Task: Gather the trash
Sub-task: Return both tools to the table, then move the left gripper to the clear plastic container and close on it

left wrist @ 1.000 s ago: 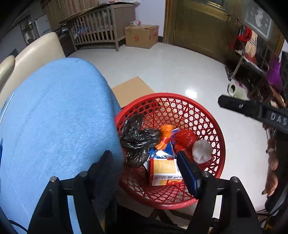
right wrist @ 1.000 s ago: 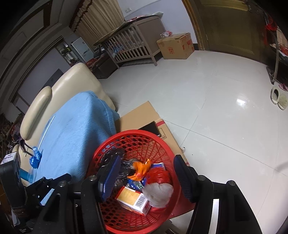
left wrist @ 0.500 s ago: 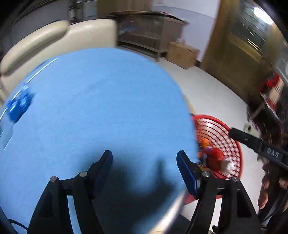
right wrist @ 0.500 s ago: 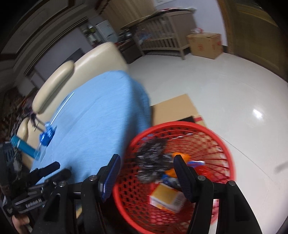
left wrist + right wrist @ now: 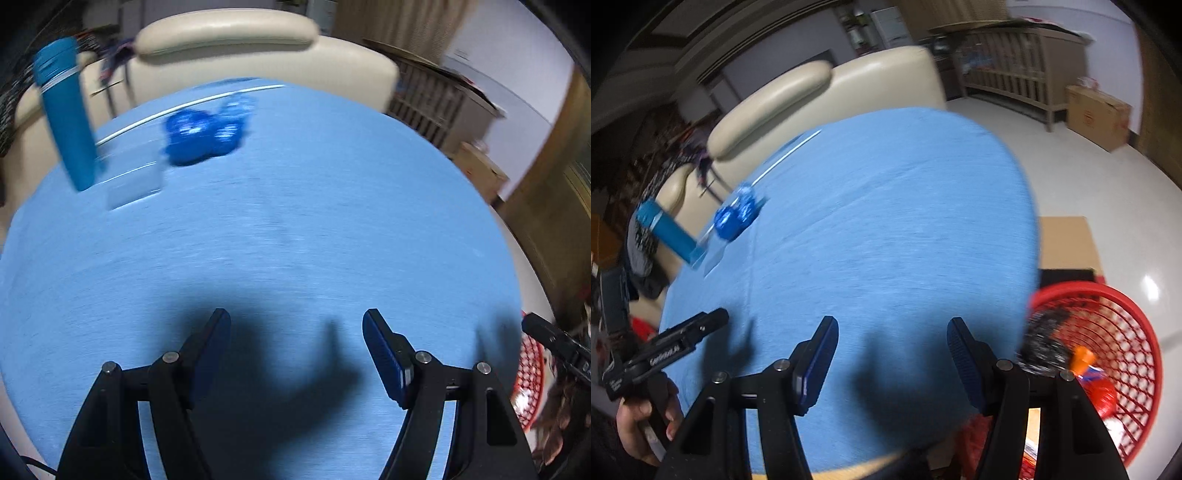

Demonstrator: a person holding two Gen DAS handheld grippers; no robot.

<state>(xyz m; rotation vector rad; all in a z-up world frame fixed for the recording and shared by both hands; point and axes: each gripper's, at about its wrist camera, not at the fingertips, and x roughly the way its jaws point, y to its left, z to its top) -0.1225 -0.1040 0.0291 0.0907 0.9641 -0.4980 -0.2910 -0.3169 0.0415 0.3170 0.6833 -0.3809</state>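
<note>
A blue-covered surface [image 5: 295, 221] fills both views. The red basket [image 5: 1126, 332] of trash stands on the floor beside it. Both the left gripper [image 5: 295, 343] and right gripper [image 5: 890, 350] hover released and empty. A crumpled blue wrapper [image 5: 203, 133] lies near the far edge.

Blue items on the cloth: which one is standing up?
The tall blue tube, at the far left edge of the blue cloth. It rises as a smooth cylinder, while the crumpled blue wrapper and the clear plastic piece beside it lie low on the cloth.
</note>
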